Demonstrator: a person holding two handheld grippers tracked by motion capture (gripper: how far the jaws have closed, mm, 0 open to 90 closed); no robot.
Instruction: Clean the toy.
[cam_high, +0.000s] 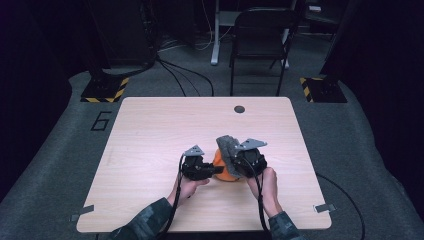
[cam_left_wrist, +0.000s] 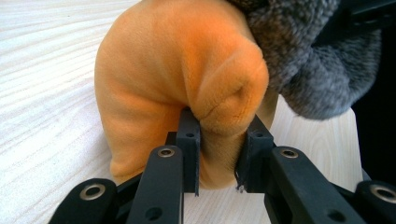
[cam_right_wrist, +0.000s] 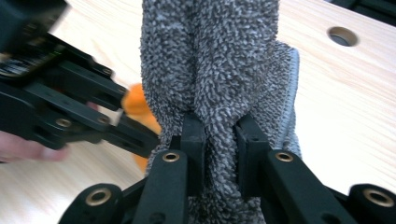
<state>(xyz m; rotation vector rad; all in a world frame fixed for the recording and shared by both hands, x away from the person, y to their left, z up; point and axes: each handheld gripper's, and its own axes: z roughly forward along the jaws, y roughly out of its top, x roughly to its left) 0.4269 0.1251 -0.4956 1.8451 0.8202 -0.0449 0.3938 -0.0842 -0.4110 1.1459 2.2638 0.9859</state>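
Observation:
An orange plush cloth (cam_high: 225, 170) sits bunched on the wooden table (cam_high: 150, 130) near its front middle. My left gripper (cam_high: 216, 170) comes at it from the left and is shut on a fold of the orange cloth (cam_left_wrist: 187, 79), its pads (cam_left_wrist: 189, 149) pinching the fabric. A grey terry cloth (cam_high: 227, 147) hangs over the orange one. My right gripper (cam_high: 235, 161) is shut on a bunch of the grey cloth (cam_right_wrist: 219, 70) and holds it raised. In the right gripper view the left gripper (cam_right_wrist: 140, 140) reaches in from the left toward the orange cloth (cam_right_wrist: 137, 107).
A round hole (cam_high: 239, 108) lies near the table's far edge. A dark chair (cam_high: 260, 35) stands on the floor beyond the table. Bare wood stretches left and far of the cloths. Two forearms enter from the bottom edge.

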